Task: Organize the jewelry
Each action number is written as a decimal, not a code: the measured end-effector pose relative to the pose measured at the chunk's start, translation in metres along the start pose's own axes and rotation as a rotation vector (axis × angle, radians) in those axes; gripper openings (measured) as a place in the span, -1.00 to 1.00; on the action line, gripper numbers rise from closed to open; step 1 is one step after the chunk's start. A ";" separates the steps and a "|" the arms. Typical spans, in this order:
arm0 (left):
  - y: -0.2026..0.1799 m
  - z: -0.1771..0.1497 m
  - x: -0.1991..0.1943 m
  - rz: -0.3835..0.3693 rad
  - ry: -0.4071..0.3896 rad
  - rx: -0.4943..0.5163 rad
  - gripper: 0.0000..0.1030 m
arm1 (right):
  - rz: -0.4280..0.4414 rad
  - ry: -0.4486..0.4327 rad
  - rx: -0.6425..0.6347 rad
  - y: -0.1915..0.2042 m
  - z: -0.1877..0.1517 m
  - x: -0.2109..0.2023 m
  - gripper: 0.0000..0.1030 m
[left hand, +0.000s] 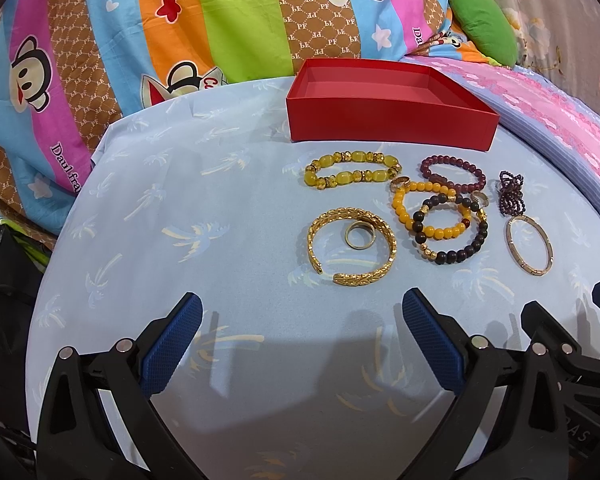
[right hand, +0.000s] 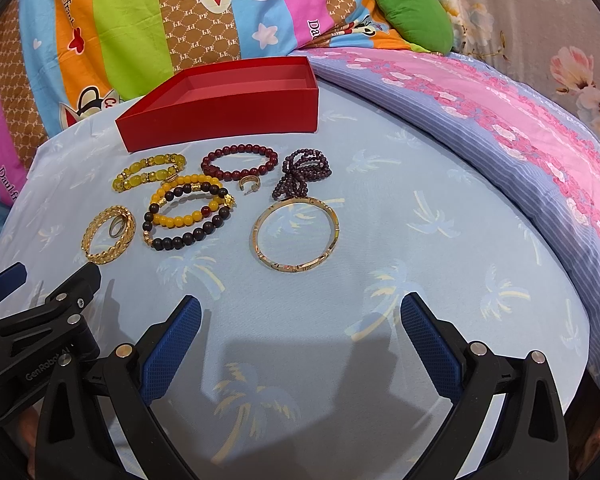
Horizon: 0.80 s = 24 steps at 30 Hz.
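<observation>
An empty red box [left hand: 388, 124] [right hand: 220, 116] stands at the back of the blue palm-print cloth [left hand: 220, 208]. Jewelry lies in front of it: a gold cuff [left hand: 374, 274] [right hand: 96, 256] with a ring [left hand: 358, 236] inside, a yellow-green bead bracelet [left hand: 352, 170] [right hand: 148, 172], an orange bead bracelet [left hand: 404, 210], a dark bead bracelet [left hand: 460, 254] [right hand: 180, 240], a maroon bead bracelet [left hand: 452, 172] [right hand: 240, 160], a purple bead bundle [left hand: 512, 194] [right hand: 300, 178] and a thin gold bangle [left hand: 529, 246] [right hand: 296, 234]. My left gripper [left hand: 302, 308] and right gripper [right hand: 300, 308] are both open, empty, short of the jewelry.
A striped cartoon-monkey quilt [left hand: 140, 40] lies behind the cloth. A green cushion [left hand: 484, 26] and a pink-and-lilac blanket [right hand: 500, 120] lie to the right. Small gold rings [right hand: 249, 183] sit among the bracelets. The right gripper's body shows at the left wrist view's right edge [left hand: 560, 352].
</observation>
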<state>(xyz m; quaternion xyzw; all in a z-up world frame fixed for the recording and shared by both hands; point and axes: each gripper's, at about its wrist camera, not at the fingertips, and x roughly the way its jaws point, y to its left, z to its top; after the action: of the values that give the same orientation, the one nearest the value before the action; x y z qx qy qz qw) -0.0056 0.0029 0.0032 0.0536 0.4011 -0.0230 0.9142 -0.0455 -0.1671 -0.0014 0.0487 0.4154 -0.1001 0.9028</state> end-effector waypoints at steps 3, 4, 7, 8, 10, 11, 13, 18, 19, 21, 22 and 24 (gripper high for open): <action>0.001 -0.003 0.004 0.001 0.006 -0.002 0.86 | 0.003 0.006 -0.002 0.001 -0.002 0.001 0.87; 0.001 -0.004 0.005 0.001 0.009 -0.004 0.86 | 0.005 0.008 -0.004 0.002 -0.002 0.001 0.87; 0.003 -0.004 0.005 0.003 0.020 -0.011 0.86 | 0.016 0.012 -0.014 0.003 -0.002 0.002 0.87; 0.004 -0.004 0.006 0.003 0.026 -0.012 0.86 | 0.016 0.010 -0.019 0.004 -0.001 0.003 0.87; 0.005 -0.002 0.007 0.003 0.036 -0.010 0.86 | 0.017 0.002 -0.026 0.002 0.002 0.003 0.87; 0.006 -0.002 0.008 0.002 0.039 -0.009 0.86 | 0.017 -0.004 -0.027 0.000 0.005 0.003 0.87; 0.008 0.001 0.009 0.005 0.041 -0.012 0.86 | 0.017 -0.006 -0.025 -0.003 0.009 0.005 0.87; 0.017 0.008 0.015 0.013 0.051 -0.024 0.86 | 0.029 0.012 0.000 -0.012 0.020 0.013 0.85; 0.019 0.010 0.017 0.012 0.055 -0.031 0.86 | 0.030 0.016 -0.002 -0.012 0.022 0.015 0.82; 0.023 0.013 0.020 0.003 0.062 -0.042 0.86 | 0.033 0.025 -0.016 -0.010 0.025 0.019 0.76; 0.023 0.014 0.021 0.001 0.063 -0.043 0.86 | 0.036 0.030 -0.023 -0.008 0.026 0.022 0.72; 0.022 0.017 0.023 -0.009 0.064 -0.040 0.86 | 0.045 0.041 -0.040 -0.003 0.030 0.027 0.64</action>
<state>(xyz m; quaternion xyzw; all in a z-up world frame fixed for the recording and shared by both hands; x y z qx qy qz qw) 0.0239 0.0227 -0.0003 0.0343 0.4306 -0.0176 0.9017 -0.0073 -0.1788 -0.0025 0.0420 0.4346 -0.0707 0.8969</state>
